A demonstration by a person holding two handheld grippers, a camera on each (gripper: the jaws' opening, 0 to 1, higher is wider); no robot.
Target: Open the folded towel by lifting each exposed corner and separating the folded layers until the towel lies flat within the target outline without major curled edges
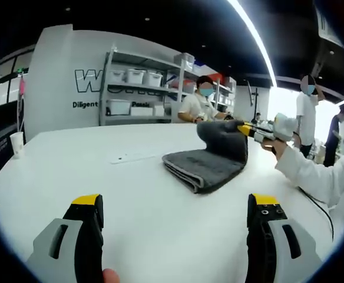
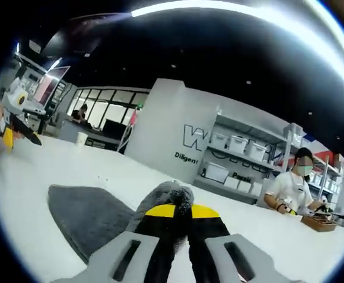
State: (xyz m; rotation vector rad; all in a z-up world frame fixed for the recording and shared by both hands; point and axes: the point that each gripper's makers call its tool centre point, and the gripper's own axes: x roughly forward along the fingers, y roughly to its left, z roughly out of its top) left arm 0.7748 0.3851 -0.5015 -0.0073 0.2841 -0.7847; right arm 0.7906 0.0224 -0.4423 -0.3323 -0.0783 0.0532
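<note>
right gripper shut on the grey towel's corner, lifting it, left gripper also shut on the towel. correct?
Not quite. The right gripper is shut on the grey towel's lifted corner, but the left gripper is open over the white table, apart from the towel, as the left gripper view shows.

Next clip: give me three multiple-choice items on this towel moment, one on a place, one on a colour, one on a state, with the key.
1. Where does the towel lie?
A. on the white table
B. on a shelf
C. on the floor

2. What colour is the towel?
A. red
B. grey
C. blue

3. What is the right claw doing?
A. hanging open, away from the towel
B. shut on the towel
C. shut on a cup

Key: 1 A, its folded part rests on the tabletop; 2 B, it is dark grey in both views; 3 B, the yellow tips pinch a raised towel edge, while the left claw stands open above the table.
</note>
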